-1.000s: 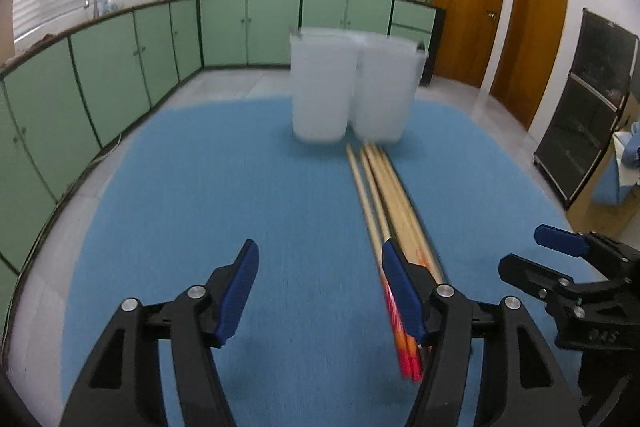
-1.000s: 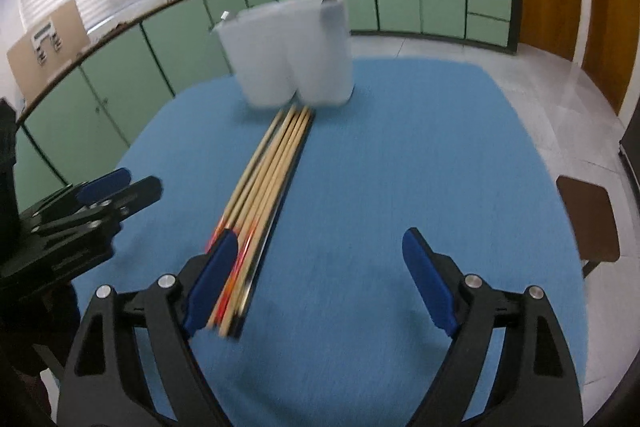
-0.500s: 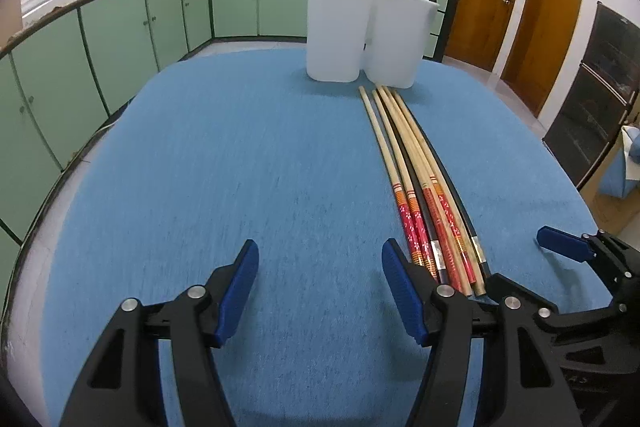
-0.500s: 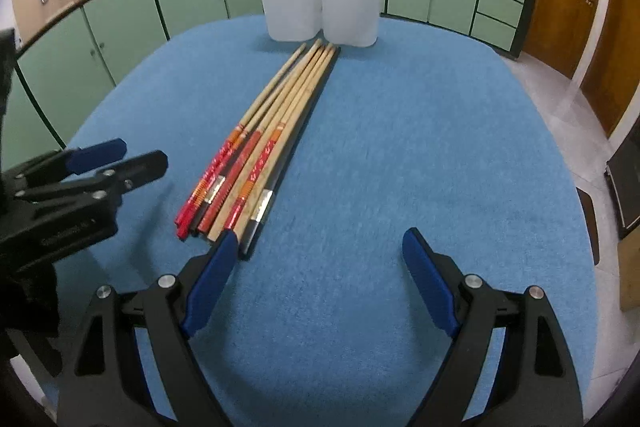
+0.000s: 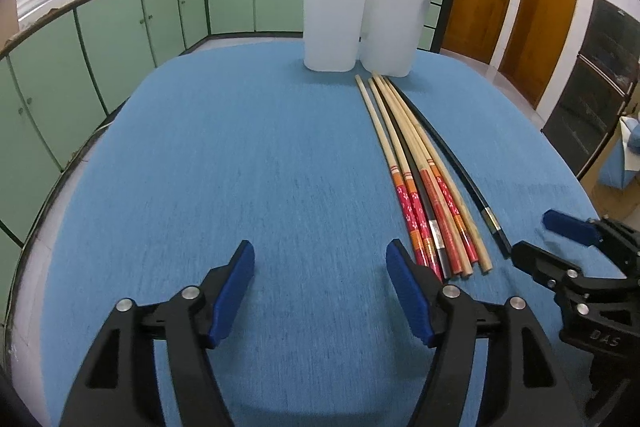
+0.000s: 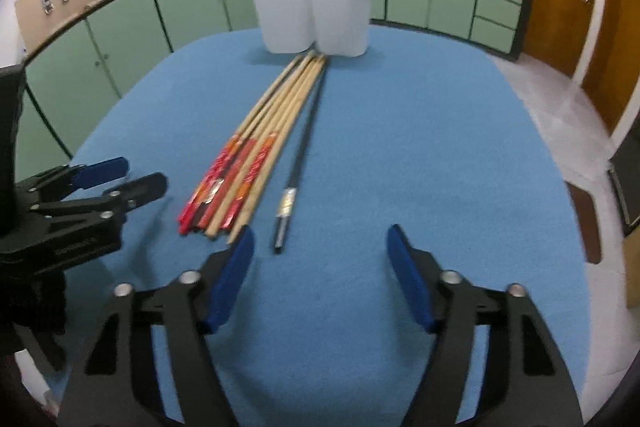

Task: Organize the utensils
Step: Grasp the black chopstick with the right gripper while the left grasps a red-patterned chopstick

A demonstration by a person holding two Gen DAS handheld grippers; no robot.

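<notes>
- Chopsticks (image 5: 416,171) lie in a tight bundle on the blue tablecloth (image 5: 240,167), their narrow tips almost touching the two white containers (image 5: 360,23) at the far end.
- Most are pale wood with red and orange patterned handles; one black chopstick (image 6: 298,155) lies a little apart on the right of the bundle, with a silver band near its handle.
- Left gripper (image 5: 320,287) hovers with jaws spread wide, holding nothing, just left of the handle ends.
- Right gripper (image 6: 320,275) is likewise spread and empty, near the black chopstick's handle end.
- Raised lettering on the right gripper's body is too blurred to read reliably.
- Green cabinets (image 5: 120,31) line the wall behind.
</notes>
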